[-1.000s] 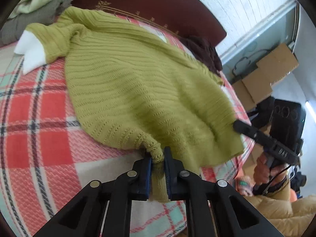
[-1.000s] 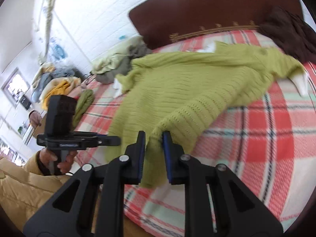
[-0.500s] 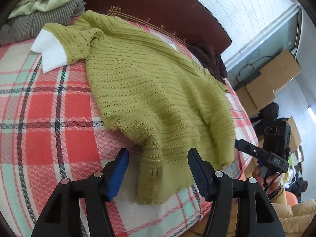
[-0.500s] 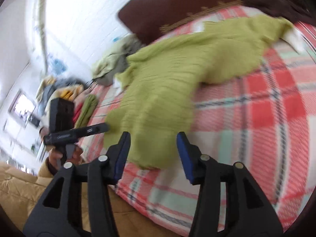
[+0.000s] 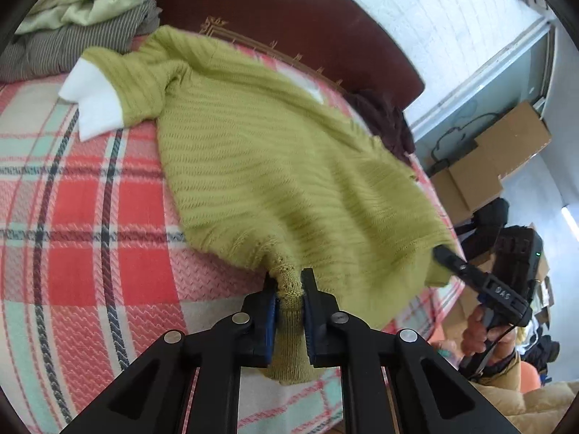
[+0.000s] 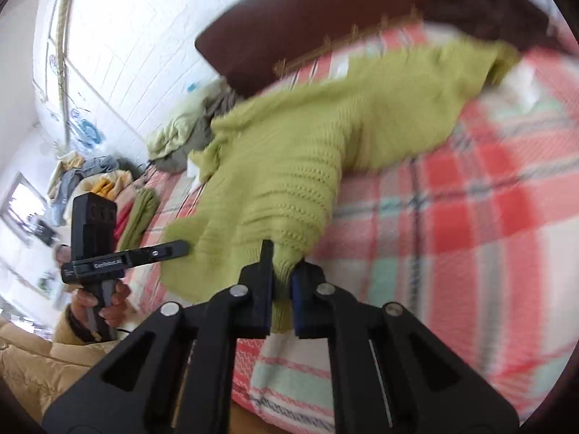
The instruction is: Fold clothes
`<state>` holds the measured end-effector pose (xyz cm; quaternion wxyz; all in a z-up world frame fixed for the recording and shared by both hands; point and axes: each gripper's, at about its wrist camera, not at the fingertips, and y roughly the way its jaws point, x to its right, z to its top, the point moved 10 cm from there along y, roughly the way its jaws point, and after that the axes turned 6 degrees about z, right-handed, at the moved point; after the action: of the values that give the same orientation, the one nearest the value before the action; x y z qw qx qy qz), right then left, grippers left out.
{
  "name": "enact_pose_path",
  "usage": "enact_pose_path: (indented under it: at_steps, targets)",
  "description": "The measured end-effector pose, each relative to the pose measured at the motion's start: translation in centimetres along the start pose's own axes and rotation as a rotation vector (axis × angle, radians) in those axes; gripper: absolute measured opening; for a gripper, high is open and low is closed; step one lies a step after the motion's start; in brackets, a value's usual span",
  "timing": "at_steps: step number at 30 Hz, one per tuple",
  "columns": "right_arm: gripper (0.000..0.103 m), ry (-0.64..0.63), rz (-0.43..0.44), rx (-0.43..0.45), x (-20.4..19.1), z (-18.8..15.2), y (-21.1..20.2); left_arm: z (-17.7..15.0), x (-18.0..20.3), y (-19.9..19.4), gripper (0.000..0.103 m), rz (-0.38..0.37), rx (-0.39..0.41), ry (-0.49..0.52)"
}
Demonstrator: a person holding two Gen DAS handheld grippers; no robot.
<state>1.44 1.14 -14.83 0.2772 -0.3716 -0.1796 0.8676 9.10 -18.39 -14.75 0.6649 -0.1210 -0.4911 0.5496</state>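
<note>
A yellow-green knit sweater [image 5: 275,166] with white cuffs lies spread on a red plaid bed cover [image 5: 90,224]. My left gripper [image 5: 289,282] is shut on the sweater's bottom hem at one corner. My right gripper [image 6: 282,264] is shut on the hem at the other corner of the sweater [image 6: 289,166]. Each gripper shows in the other's view: the right gripper [image 5: 448,258] at the sweater's right hem corner, the left gripper [image 6: 177,247] at its left hem. The hem is lifted a little off the bed between them.
A dark wooden headboard [image 5: 289,11] stands behind the bed. Folded clothes [image 5: 72,11] are piled at the far left corner, a dark brown garment [image 5: 380,115] at the far right. Cardboard boxes [image 5: 488,166] stand beside the bed. More clothes [image 6: 101,188] lie left of it.
Both grippers, shut on the hem a second ago, opened half a second ago and let it drop. They have now closed on the hem corners again and lifted them slightly.
</note>
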Motion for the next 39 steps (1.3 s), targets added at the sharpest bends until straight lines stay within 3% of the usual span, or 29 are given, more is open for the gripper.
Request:
enact_pose_path:
  at_steps: [3, 5, 7, 9, 12, 17, 18, 19, 24, 25, 27, 28, 29, 31, 32, 36, 39]
  targets:
    - [0.009, -0.151, -0.136, 0.073, -2.0, 2.4, -5.1, 0.4, 1.1, -0.5, 0.011, -0.027, 0.009, 0.03]
    - [0.011, -0.255, -0.245, 0.03, -2.5, 2.5, -5.6, 0.3, 1.3, -0.1, 0.011, -0.03, 0.001, 0.035]
    - [0.017, -0.287, -0.24, -0.054, -2.8, 1.2, -4.0, 0.0, 0.7, 0.3, 0.011, -0.021, -0.013, 0.024]
    - [0.029, -0.281, -0.176, -0.134, -2.9, -0.9, -2.0, -0.4, -0.3, 0.5, 0.011, -0.007, -0.029, -0.002]
    - [0.038, -0.209, -0.135, -0.184, -1.4, -2.9, -0.7, -1.2, -1.8, 0.1, 0.013, 0.02, -0.04, -0.001]
    - [0.047, 0.022, -0.119, -0.067, 3.2, -2.6, -3.2, -1.7, -1.8, -0.2, 0.068, 0.05, -0.04, 0.046]
    - [0.058, 0.062, -0.126, -0.047, 4.2, -2.5, -3.7, -1.7, -1.6, -0.1, 0.068, 0.049, -0.039, 0.051]
    - [0.062, 0.096, -0.136, -0.037, 5.0, -2.5, -3.7, -1.8, -1.5, 0.2, 0.069, 0.051, -0.044, 0.053]
    - [0.063, 0.16, -0.148, -0.071, 6.2, -4.2, -1.4, -2.2, -0.7, 1.7, 0.07, 0.061, -0.054, 0.057]
    - [0.063, 0.158, -0.143, -0.073, 6.1, -4.4, -0.9, -2.1, -0.5, 1.9, 0.07, 0.066, -0.051, 0.058]
    - [0.063, 0.124, -0.156, -0.06, 5.7, -4.4, -0.3, -1.9, -0.2, 2.3, 0.06, 0.083, -0.049, 0.062]
    - [0.063, 0.11, -0.161, -0.057, 5.5, -4.4, -0.1, -1.9, -0.1, 2.6, 0.027, 0.09, -0.055, 0.067]
    - [0.061, 0.103, -0.161, -0.063, 5.5, -4.4, 0.2, -1.8, -0.2, 2.7, 0.006, 0.099, -0.062, 0.061]
    - [0.033, 0.09, -0.16, -0.077, 5.5, -4.4, 0.6, -1.4, -0.8, 2.4, 0.007, 0.115, -0.059, 0.036]
    - [0.01, 0.082, -0.159, -0.081, 5.4, -4.4, 0.7, -1.1, -0.9, 1.7, 0.007, 0.096, -0.042, 0.021]
    - [0.01, 0.038, -0.165, -0.05, 4.9, -3.1, -1.1, 0.3, -0.9, -3.0, 0.007, 0.014, 0.024, -0.031]
    - [0.01, -0.006, -0.152, -0.03, 3.8, -2.2, -3.5, -0.3, -1.1, -4.9, 0.007, 0.01, 0.005, -0.026]
